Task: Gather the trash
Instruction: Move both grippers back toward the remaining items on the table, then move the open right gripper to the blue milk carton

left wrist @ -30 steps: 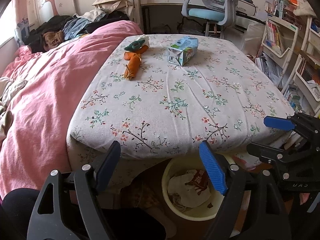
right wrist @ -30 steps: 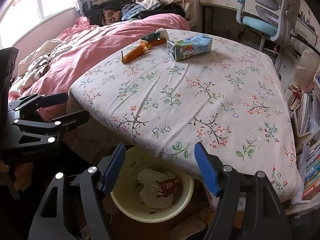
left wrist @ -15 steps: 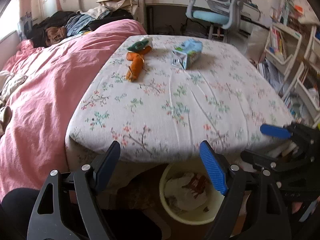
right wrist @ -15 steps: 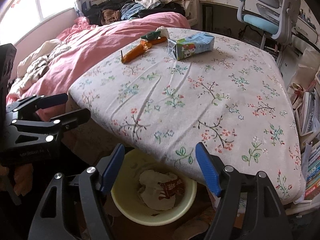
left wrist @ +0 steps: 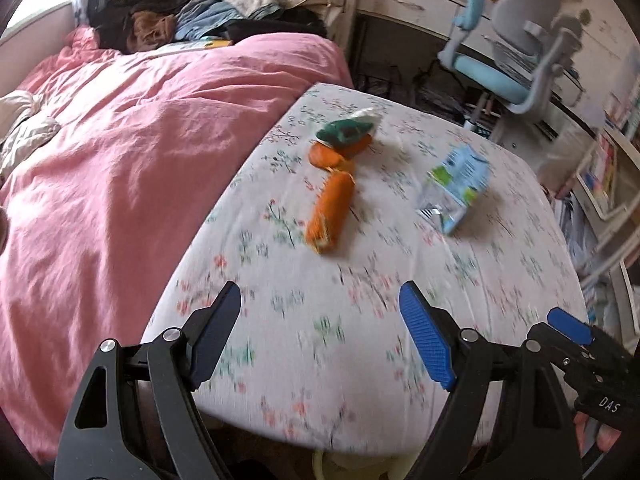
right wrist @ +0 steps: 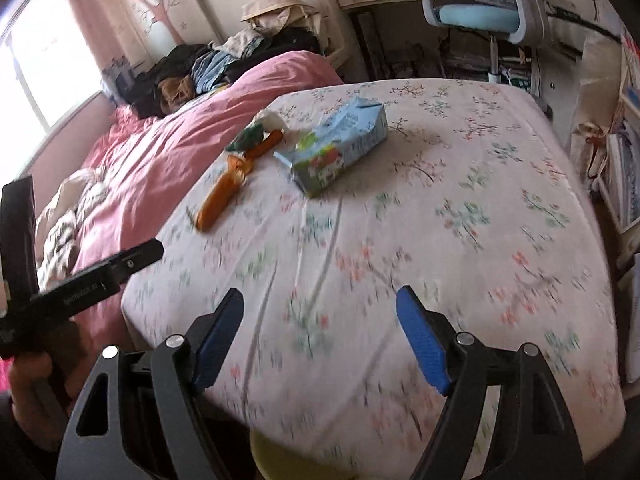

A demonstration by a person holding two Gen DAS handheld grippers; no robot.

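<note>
On the floral-cloth table [left wrist: 360, 340] lie an orange wrapper [left wrist: 330, 210], a green and orange wrapper with white paper [left wrist: 346, 136], and a light blue milk carton [left wrist: 456, 188] on its side. They also show in the right wrist view: the orange wrapper [right wrist: 220, 200], the green wrapper [right wrist: 250, 136], the carton [right wrist: 340, 148]. My left gripper [left wrist: 320, 340] is open and empty above the table's near edge. My right gripper [right wrist: 320, 336] is open and empty beside it. The yellow bin's rim [right wrist: 280, 460] peeks out under the table edge.
A bed with a pink duvet [left wrist: 120, 160] adjoins the table's left side, with piled clothes [left wrist: 180, 20] at its far end. A blue desk chair [left wrist: 512, 60] stands behind the table. Bookshelves [left wrist: 600, 184] line the right.
Both grippers have risen from the bin and moved forward over the table edge, closer to the wrappers and carton. The bin has nearly dropped out of view. Both stay open.
</note>
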